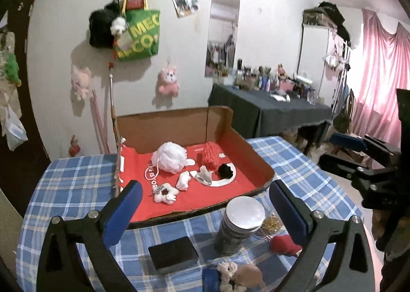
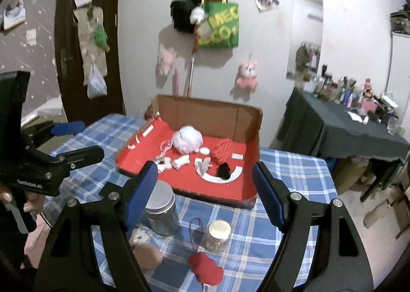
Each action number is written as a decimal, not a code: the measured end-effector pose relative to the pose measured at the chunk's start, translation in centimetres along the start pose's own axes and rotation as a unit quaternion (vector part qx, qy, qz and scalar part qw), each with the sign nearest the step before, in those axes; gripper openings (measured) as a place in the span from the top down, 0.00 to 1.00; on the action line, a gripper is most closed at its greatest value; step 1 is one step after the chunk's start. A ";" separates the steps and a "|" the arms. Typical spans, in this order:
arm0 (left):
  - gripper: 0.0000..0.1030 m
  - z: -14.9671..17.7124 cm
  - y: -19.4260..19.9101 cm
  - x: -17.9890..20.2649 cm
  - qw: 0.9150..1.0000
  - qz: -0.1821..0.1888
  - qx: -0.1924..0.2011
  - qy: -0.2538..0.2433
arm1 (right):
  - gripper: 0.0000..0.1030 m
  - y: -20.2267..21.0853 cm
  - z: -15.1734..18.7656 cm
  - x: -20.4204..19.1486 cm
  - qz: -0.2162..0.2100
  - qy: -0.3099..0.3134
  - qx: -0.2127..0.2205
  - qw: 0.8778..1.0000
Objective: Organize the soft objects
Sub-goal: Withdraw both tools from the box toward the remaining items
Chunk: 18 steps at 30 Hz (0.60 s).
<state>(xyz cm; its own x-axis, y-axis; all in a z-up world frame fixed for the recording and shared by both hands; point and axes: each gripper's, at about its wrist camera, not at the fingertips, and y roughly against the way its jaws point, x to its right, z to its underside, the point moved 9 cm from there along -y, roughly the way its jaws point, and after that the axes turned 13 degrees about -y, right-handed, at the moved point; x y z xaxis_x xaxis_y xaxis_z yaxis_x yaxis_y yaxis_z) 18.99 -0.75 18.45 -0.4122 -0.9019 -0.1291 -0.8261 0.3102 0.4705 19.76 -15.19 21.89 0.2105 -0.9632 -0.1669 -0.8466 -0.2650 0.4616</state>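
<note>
Left gripper (image 1: 205,211) spread wide, nothing between pads. Right gripper (image 2: 205,193) also parted, empty. Cardboard box (image 1: 258,163) with red lining on plaid-covered worktop (image 1: 77,179); inside lie white mesh pouf (image 1: 170,158), red knitted piece (image 1: 210,157), black pom-pom (image 1: 225,171), small white plush (image 1: 164,193). Near side of box, on worktop: tall lidded jar (image 1: 237,225), small jar (image 2: 217,235), black block (image 1: 173,253), red heart plush (image 2: 205,270), beige plush (image 2: 147,253).

Each gripper, the left gripper (image 1: 205,204) and the right gripper (image 2: 205,184), has a black frame with triangular cut-outs, silver round screws at the pivots, and blue ribbed pads (image 1: 123,210) lining both fingers' inner faces.
</note>
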 end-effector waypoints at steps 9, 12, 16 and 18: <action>0.00 3.1 3.3 2.0 0.998 -0.023 0.052 0.010 | 0.14 5.2 3.3 -1.0 0.054 0.028 0.084 0.995; 0.00 4.7 3.5 2.4 0.998 -0.022 0.053 0.025 | 0.08 5.7 4.9 -1.4 0.054 0.026 0.099 0.993; 0.00 7.0 3.3 2.7 0.998 -0.034 0.045 0.032 | 0.08 5.0 7.5 -1.7 0.049 0.025 0.086 0.995; 0.00 8.0 3.1 2.8 0.998 -0.045 0.041 0.032 | 0.08 4.4 8.9 -1.8 0.041 0.018 0.077 0.996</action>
<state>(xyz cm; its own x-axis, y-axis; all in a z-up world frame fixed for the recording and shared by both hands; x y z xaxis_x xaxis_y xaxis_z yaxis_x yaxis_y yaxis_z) 12.25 0.12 12.56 -0.3120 -0.9436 -0.1106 -0.8880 0.2482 0.3870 11.34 -14.27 16.47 0.1531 -0.9829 -0.1025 -0.9262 -0.1789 0.3319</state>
